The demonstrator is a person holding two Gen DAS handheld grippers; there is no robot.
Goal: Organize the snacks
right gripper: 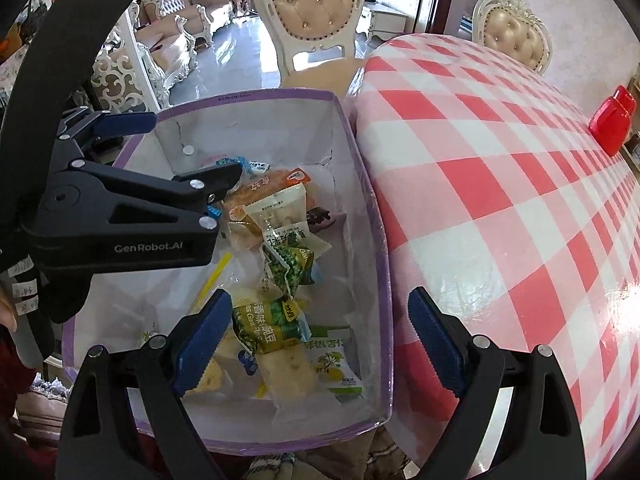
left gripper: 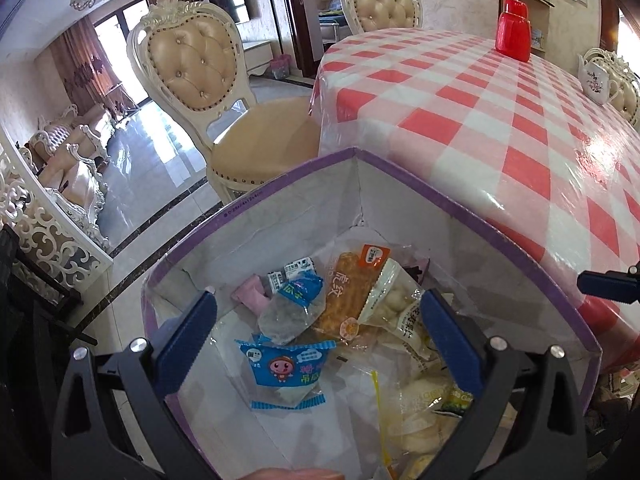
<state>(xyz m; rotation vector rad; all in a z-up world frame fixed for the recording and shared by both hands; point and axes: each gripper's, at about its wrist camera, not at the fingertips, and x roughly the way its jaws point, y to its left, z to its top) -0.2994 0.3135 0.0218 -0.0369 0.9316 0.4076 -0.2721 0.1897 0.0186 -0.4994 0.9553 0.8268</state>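
Observation:
A white cardboard box with a purple rim stands against the table's edge and holds several snack packets. Among them are a blue cartoon packet, an orange striped packet and green pea packets. My left gripper hangs open over the box's far half, with nothing between its pads. My right gripper is open and empty too, straddling the box's right wall at the near end. One blue finger of it shows at the right edge of the left wrist view.
The table wears a red-and-white check cloth under clear plastic. A red flask and a white teapot stand at its far side. Padded cream chairs stand beyond the box.

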